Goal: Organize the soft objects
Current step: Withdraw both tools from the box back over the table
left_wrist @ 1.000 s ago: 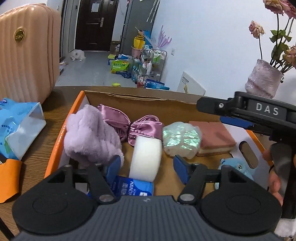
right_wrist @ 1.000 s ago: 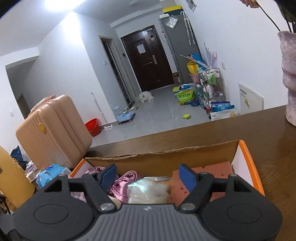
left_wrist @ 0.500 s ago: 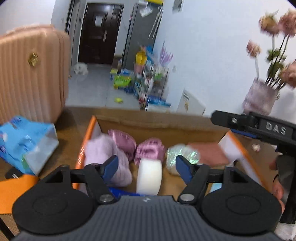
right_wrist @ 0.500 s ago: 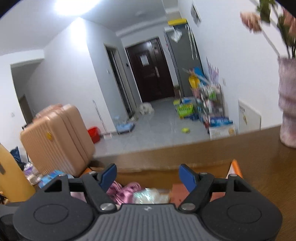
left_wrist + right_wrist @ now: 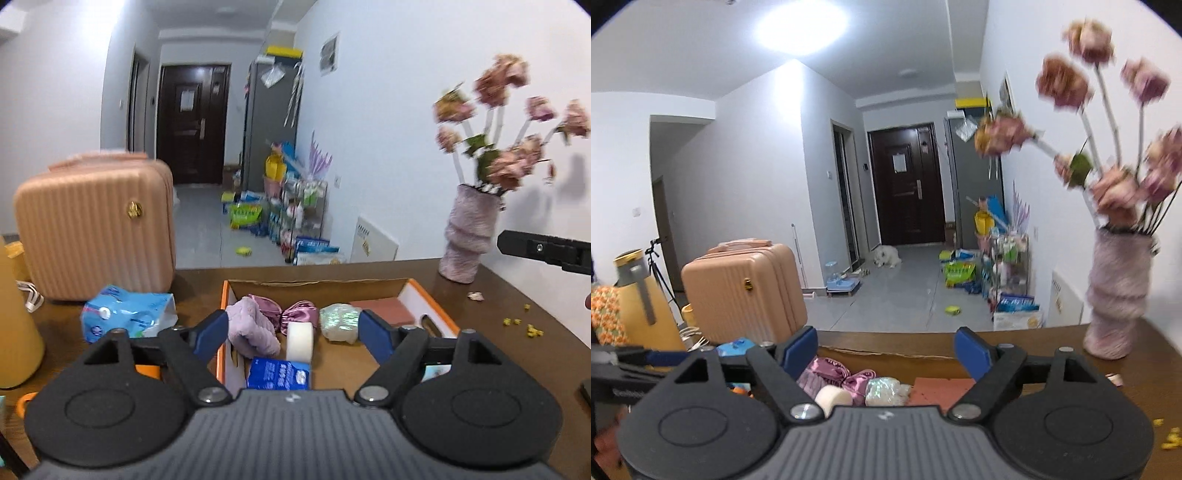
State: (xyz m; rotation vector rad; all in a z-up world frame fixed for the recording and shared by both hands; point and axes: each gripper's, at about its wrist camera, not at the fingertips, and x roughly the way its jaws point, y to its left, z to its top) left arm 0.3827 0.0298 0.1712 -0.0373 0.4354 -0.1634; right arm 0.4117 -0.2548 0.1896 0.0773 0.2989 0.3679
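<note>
your left tool hangs above the near end of the orange-rimmed cardboard box on the brown wooden desk, its blue pads spread wide and opening further, with nothing pressed between them. your right tool is the same: jaws wide, opening, empty, seen over the box from the other side

inside the box the soft things lie in a row along the far wall: a fluffy lilac plush cloth at the left, a shiny pink satin bow just beside it, an iridescent pale green crinkly bundle, then a flat terracotta-pink sponge block at the right. a white foam roll stands in front of the bow, and a blue printed tissue pack lies nearest you. a pale blue item shows at the box's right near corner behind your tool, too hidden to name

outside the box, a blue and white plastic packet lies on the desk to the left, near a ribbed peach suitcase. a textured mauve vase of blurred pink flowers stands at the far right of the desk
</note>
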